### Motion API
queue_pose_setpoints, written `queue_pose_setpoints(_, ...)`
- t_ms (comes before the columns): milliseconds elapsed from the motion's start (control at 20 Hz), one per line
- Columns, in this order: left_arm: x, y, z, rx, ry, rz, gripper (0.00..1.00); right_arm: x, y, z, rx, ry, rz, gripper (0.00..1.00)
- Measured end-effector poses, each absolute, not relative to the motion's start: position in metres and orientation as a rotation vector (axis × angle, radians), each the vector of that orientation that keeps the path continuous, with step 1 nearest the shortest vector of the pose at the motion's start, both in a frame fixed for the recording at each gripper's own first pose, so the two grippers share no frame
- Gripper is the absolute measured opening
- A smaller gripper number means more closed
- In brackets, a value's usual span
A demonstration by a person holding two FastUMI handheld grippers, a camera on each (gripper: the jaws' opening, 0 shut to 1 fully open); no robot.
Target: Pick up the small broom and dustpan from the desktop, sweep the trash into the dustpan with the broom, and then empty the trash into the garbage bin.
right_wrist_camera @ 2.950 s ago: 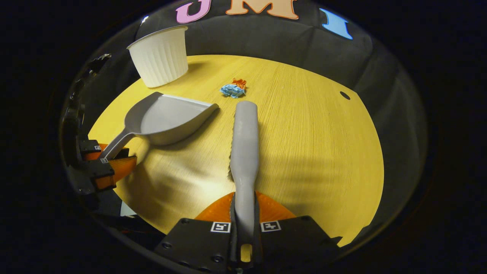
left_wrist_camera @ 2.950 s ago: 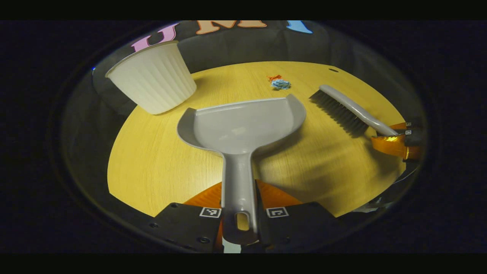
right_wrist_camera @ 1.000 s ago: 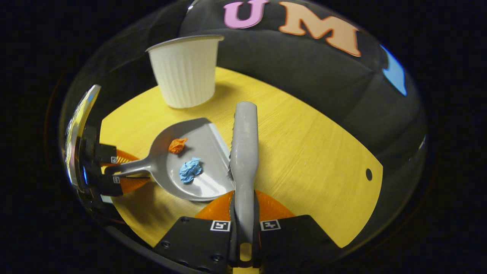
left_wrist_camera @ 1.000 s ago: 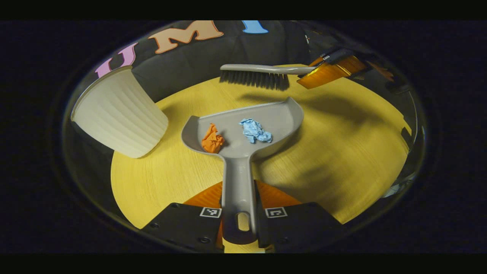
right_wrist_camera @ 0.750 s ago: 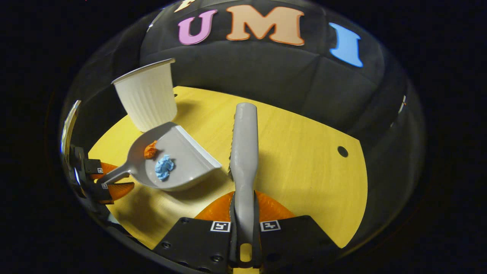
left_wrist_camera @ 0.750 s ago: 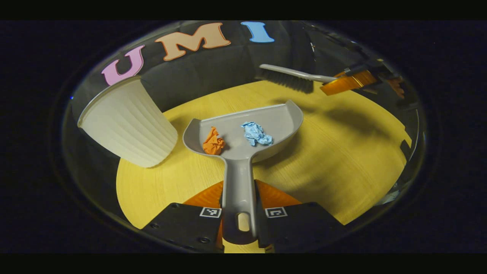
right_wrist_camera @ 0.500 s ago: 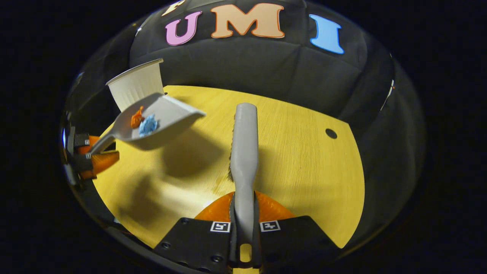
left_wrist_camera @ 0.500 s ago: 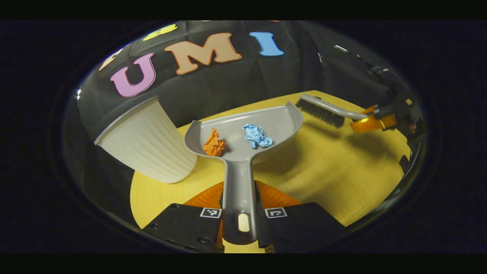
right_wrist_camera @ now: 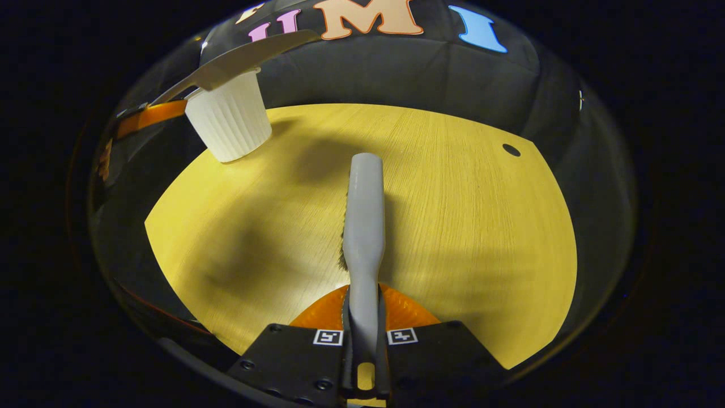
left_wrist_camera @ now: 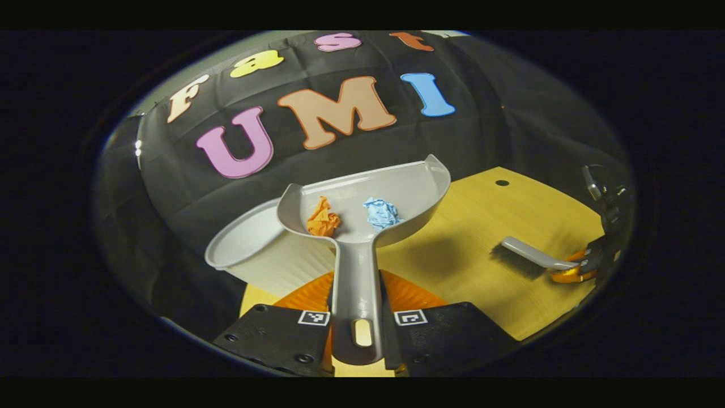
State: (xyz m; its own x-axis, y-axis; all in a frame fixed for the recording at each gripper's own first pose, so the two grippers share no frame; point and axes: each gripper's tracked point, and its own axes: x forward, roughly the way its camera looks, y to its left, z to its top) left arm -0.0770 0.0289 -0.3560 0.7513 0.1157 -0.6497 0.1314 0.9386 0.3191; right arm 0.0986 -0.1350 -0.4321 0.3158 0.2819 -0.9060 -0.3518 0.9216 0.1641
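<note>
Worktop lies ahead of and below both sets of fingers. Garbage bin sits just left of and below left gripper, whose fingers are closed tight on dustpan handle; pan is lifted, roughly level, partly over bin rim. Right gripper fingers clamped on broom handle, head pointing straight ahead, low over worktop. Orange scrap and blue scrap lie in pan near handle. Step looks like emptying; next move likely calls for tipping pan's open edge into bin.
</note>
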Motion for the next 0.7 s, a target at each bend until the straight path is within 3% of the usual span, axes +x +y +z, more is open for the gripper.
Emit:
queue_pose_setpoints(150,-0.074,0.054,-0.341,0.404,0.696,0.068,0.27,0.097,-0.135,-0.435,-0.065,1.186,0.421,0.13)
queue_pose_setpoints(450,-0.056,0.176,-0.297,0.624,0.695,0.238,0.27,0.096,-0.136,-0.433,-0.075,1.205,0.448,0.13)
queue_pose_setpoints(700,-0.065,0.236,-0.289,0.83,0.75,0.285,0.26,0.097,-0.139,-0.433,-0.088,1.222,0.474,0.13)
